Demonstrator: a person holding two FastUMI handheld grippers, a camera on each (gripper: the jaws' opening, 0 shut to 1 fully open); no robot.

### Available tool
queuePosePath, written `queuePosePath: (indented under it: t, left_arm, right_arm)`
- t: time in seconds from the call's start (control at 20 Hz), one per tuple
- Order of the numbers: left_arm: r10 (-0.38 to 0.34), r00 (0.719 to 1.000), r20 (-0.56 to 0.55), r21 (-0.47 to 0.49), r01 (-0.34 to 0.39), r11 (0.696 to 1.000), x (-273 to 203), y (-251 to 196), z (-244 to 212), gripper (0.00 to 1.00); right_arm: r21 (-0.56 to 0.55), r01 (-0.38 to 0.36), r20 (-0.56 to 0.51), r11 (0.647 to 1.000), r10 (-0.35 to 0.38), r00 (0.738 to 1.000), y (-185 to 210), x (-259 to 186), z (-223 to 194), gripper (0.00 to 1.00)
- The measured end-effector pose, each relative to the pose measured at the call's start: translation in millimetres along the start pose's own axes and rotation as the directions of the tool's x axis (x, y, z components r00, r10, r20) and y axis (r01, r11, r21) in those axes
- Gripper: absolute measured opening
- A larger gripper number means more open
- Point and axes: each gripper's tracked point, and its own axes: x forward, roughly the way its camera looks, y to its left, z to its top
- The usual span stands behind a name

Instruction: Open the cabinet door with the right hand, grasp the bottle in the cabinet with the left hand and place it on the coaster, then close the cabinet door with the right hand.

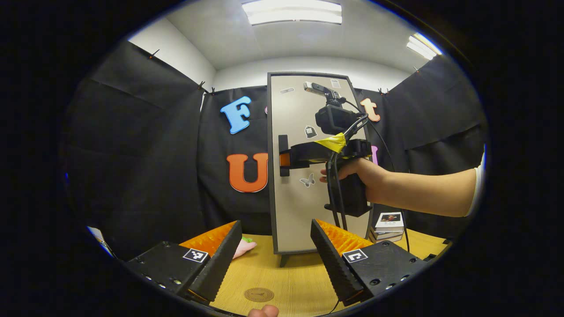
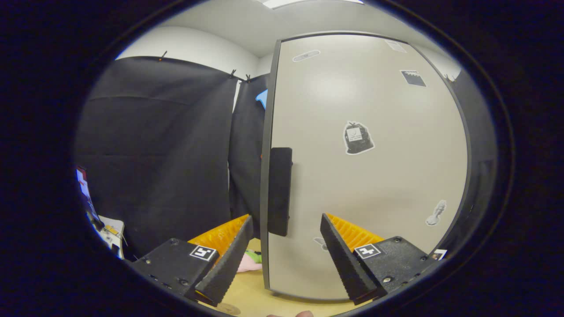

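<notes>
A tall beige cabinet (image 1: 308,198) stands on the wooden table, its door (image 2: 365,176) shut and hiding the inside. A black vertical handle (image 2: 280,191) sits at the door's left edge. My right gripper (image 2: 286,218) is open, with its fingers on either side of the handle's lower end and not pressing on it. In the left gripper view a hand holds that right gripper (image 1: 284,159) against the handle (image 1: 283,145). My left gripper (image 1: 276,229) hangs open over the table, holding nothing. A round brown coaster (image 1: 259,294) lies on the table just in front of it.
A small stack of books (image 1: 387,225) sits right of the cabinet. A pink and green soft thing (image 1: 244,246) lies to the left of the cabinet's foot. Black cloth walls close in on the left and at the back. The table (image 1: 291,273) reaches forward past the coaster.
</notes>
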Motion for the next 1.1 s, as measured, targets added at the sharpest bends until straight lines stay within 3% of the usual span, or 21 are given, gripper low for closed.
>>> queuePosePath:
  t: [0.05, 0.1, 0.25, 0.5, 0.65, 0.75, 0.85, 0.95, 1.1]
  left_arm:
    - [0.006, 1.0, 0.0, 0.0, -0.006, 1.0, 0, 3, 0, 0.95]
    - [0.012, 1.0, 0.001, -0.002, -0.012, 1.0, -1, 5, -1, 0.95]
    - [0.027, 1.0, -0.001, -0.009, -0.027, 1.0, 0, 13, -3, 0.95]
    - [0.05, 0.999, -0.006, -0.015, -0.05, 0.999, 1, 25, -6, 0.95]
    - [0.056, 0.998, -0.011, -0.031, -0.056, 0.998, 4, 30, -9, 0.95]
    - [0.057, 0.998, -0.015, -0.036, -0.058, 0.998, 6, 31, -11, 0.95]
    - [0.057, 0.998, -0.015, -0.038, -0.058, 0.998, 7, 33, -12, 0.95]
    - [0.062, 0.998, -0.016, -0.041, -0.062, 0.997, 7, 34, -12, 0.95]
    - [0.058, 0.998, -0.013, -0.044, -0.059, 0.997, 7, 35, -13, 0.95]
  right_arm:
    - [0.003, -0.003, -0.013, 1.0, 0.003, 1.0, 2, 9, -1, 0.94]
    - [0.01, -0.005, -0.027, 1.0, 0.005, 1.0, 3, 18, -3, 0.98]
    - [0.037, -0.012, -0.068, 0.999, 0.015, 0.998, 6, 40, -9, 0.92]
    - [0.042, -0.004, -0.063, 0.999, 0.007, 0.998, 8, 53, -12, 0.81]
    - [0.04, 0.013, -0.046, 0.999, -0.011, 0.999, 4, 60, -10, 0.67]
    - [0.057, 0.01, -0.035, 0.998, -0.008, 0.999, 5, 60, -9, 0.37]
    - [0.023, 0.013, -0.038, 1.0, -0.013, 0.999, 3, 64, -10, 0.38]
    - [-0.022, 0.014, -0.031, 1.0, -0.014, 0.999, 2, 60, -10, 0.3]
    - [0.028, 0.023, -0.018, 0.999, -0.023, 1.0, 3, 58, -13, 0.24]
